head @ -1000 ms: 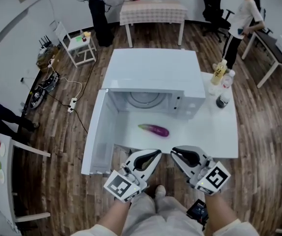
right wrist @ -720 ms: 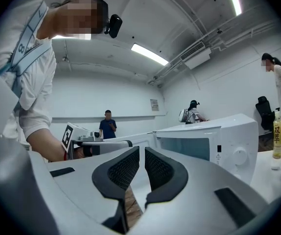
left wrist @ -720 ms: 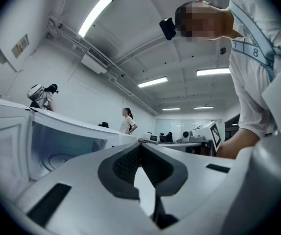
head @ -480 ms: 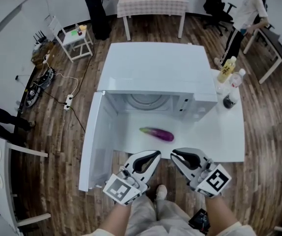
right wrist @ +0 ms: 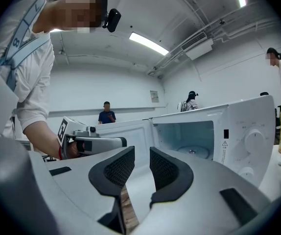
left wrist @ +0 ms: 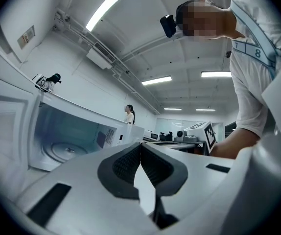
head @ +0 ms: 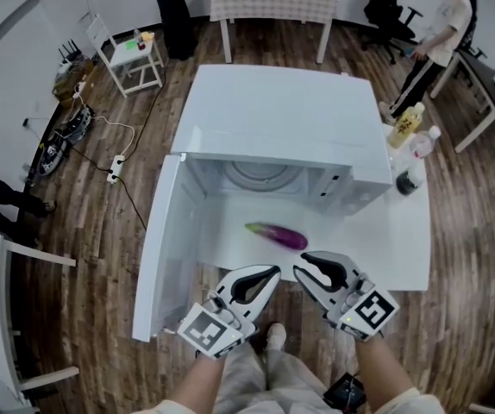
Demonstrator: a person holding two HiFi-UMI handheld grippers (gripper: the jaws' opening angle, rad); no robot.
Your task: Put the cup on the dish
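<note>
Right gripper (right wrist: 142, 153): jaws are parted by a narrow gap and have just been opening. Nothing is seen between the pads; only the white table (head: 385, 248) shows through the gap. Left gripper (left wrist: 140, 148): tips are pressed together and nothing is held.

Task objects: no cup is found in any view, and no dish is identified with certainty. The only plate-like item is the glass turntable (head: 262, 172) inside the microwave (head: 282, 119). Whether it is the dish meant cannot be told.

Layout: the microwave door (head: 163, 248) is swung fully out to the left, so the cavity is left exposed toward the person. A purple eggplant (head: 276, 234) is lying on the table just in front of the cavity, well apart from both grippers. Bottles (head: 407, 126) are grouped at the table's right edge, beside the microwave.

Reasoning (judged): with both grippers empty and drawn close to the body, the task is taken to be not under way. The slight opening of the right jaws is read as a loosening, not as preparation for a grasp, since nothing lies within reach of them.

Pose: both grippers are held side by side at the table's near edge, above the person's legs. They are pointed roughly level toward the cavity, with tips angled toward each other and marker cubes turned upward. Bare forearms are seen behind them.
</note>
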